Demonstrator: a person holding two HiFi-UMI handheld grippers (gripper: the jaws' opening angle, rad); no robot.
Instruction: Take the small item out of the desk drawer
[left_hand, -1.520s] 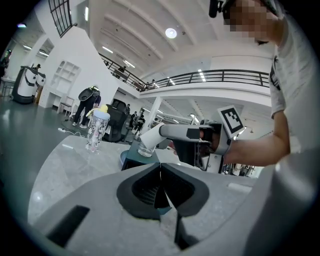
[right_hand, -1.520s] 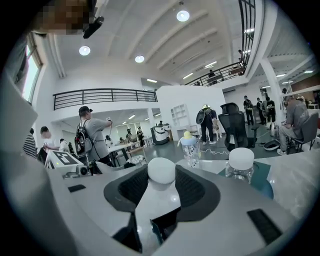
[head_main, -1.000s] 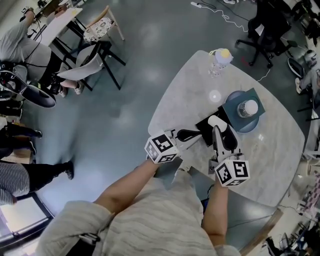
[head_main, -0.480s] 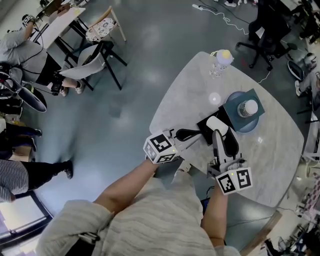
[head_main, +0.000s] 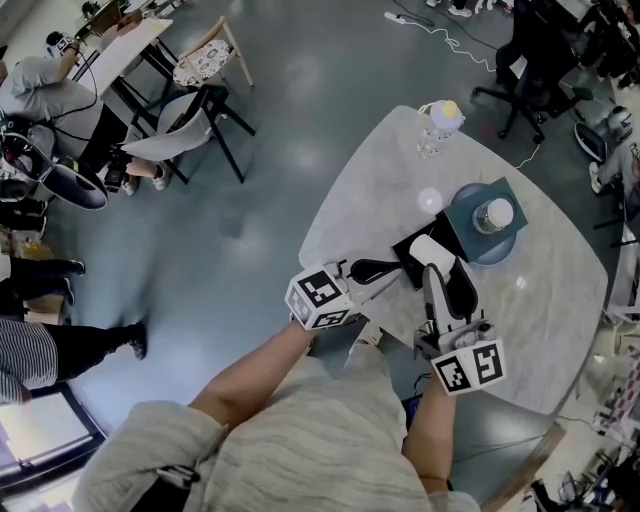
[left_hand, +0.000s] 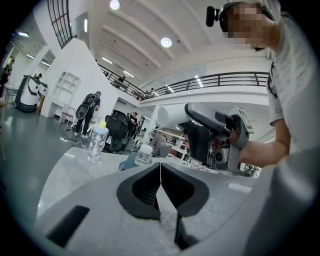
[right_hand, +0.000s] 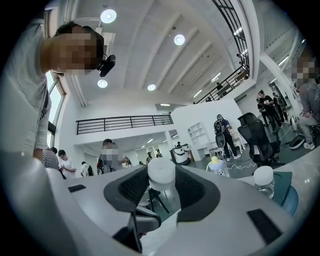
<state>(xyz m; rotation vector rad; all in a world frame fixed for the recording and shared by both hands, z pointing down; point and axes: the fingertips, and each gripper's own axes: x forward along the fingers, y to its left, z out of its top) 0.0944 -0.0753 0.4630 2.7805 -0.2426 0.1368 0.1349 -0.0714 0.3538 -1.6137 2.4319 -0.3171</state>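
Observation:
A small white round item (head_main: 430, 248) (right_hand: 161, 174) sits between the black pads of my right gripper (head_main: 433, 258) (right_hand: 161, 186), which is shut on it. In the head view it hangs just over a small black drawer box (head_main: 412, 244) on the marble table (head_main: 360, 195). My left gripper (head_main: 385, 269) (left_hand: 160, 172) is at the box's left edge, near the table's rim. Its pads are pressed together with nothing visible between them. The inside of the box is hidden by the two grippers. In the left gripper view, the right gripper's body (left_hand: 215, 142) is close by on the right.
A clear bottle with a white cap (head_main: 495, 215) (right_hand: 263, 179) stands on a blue plate (head_main: 470, 200) behind the box. A child's bottle with a yellow top (head_main: 440, 118) (left_hand: 97, 142) stands at the table's far edge. Chairs (head_main: 195, 110) and people are on the floor to the left.
My right gripper has drawn back a little toward the person, still shut on the white item. The left gripper has barely moved.

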